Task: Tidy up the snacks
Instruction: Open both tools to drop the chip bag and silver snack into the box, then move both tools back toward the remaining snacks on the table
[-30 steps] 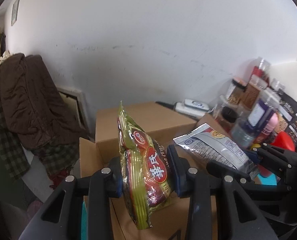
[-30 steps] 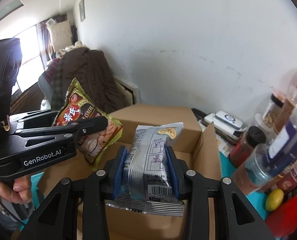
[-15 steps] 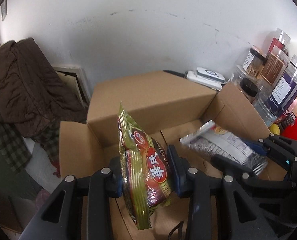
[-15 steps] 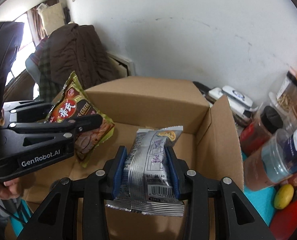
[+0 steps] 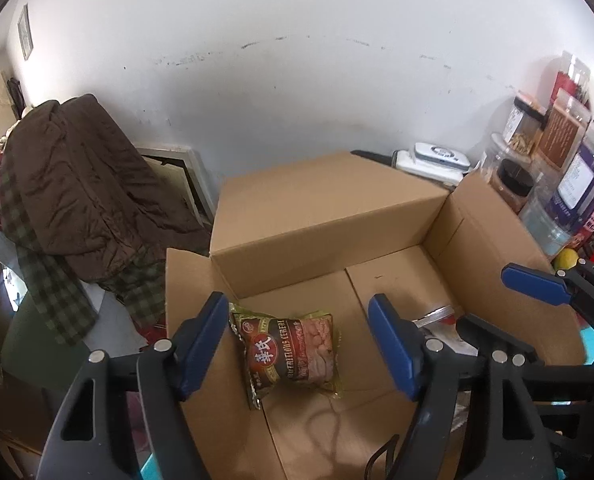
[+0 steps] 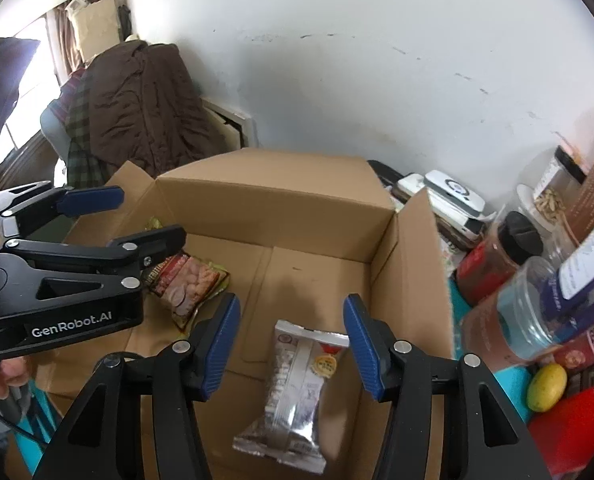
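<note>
1. On the floor of the open cardboard box point(image 5: 329, 216), toward its left wall, lies the green-and-red cereal packet point(image 5: 293, 354), flat and label up
2. Toward the box's right wall lies the silver snack packet point(image 6: 297, 388)
3. Left gripper point(image 5: 297, 344) hangs above the cereal packet, jaws spread, nothing between them
4. Right gripper point(image 6: 291, 344) hangs over the silver packet, jaws likewise wide apart
5. Jars point(image 6: 533, 304) and a yellow lemon point(image 6: 547, 386) crowd just beside the box's right wall

In the cardboard box point(image 5: 329, 216) below my tongs, the cereal packet point(image 5: 293, 352) lies left of the foil packet point(image 6: 297, 384).
</note>
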`<state>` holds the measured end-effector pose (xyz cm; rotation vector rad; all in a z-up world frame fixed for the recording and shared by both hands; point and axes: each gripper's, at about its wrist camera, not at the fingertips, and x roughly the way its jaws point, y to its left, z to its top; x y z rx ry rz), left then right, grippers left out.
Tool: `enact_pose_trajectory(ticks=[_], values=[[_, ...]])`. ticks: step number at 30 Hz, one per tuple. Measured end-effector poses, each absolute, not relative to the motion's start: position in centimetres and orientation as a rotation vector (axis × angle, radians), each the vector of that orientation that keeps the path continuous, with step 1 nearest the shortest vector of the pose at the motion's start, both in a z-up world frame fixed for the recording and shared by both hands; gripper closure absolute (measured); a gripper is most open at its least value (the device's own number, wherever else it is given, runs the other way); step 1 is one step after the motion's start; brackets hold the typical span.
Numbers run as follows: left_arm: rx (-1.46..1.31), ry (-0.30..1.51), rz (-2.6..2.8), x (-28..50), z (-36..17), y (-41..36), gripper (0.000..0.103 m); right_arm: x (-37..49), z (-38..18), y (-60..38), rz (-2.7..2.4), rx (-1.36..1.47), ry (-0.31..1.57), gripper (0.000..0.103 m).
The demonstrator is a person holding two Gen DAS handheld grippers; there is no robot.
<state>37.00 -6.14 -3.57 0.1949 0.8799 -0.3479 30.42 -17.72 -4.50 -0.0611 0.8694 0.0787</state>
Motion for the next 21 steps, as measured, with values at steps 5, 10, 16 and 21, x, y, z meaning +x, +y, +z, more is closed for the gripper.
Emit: enact_pose_trajectory(ticks=[5,10,16,21], values=[[0.177,0.836,-0.359,35.6,-1.1,-5.9,0.031,28.7,-2.1,-18.0,0.058,-0.058,0.816,0.049],[0.164,0.776,-0.369,33.3,2.0,-5.6,0.03,26.7,0.7,-17.7,0.047,-0.064,0.754,0.049],[0.155,0.696,-0.381,29.9,5.8,-4.9,0.03,23.6,4.2,-17.0,0.036,-0.08,0.671,0.049],[0.141,0.645,-0.391,27.0,8.4,-4.3,0.03,20.4,6.7,-16.5,0.028,-0.086,0.605,0.048]])
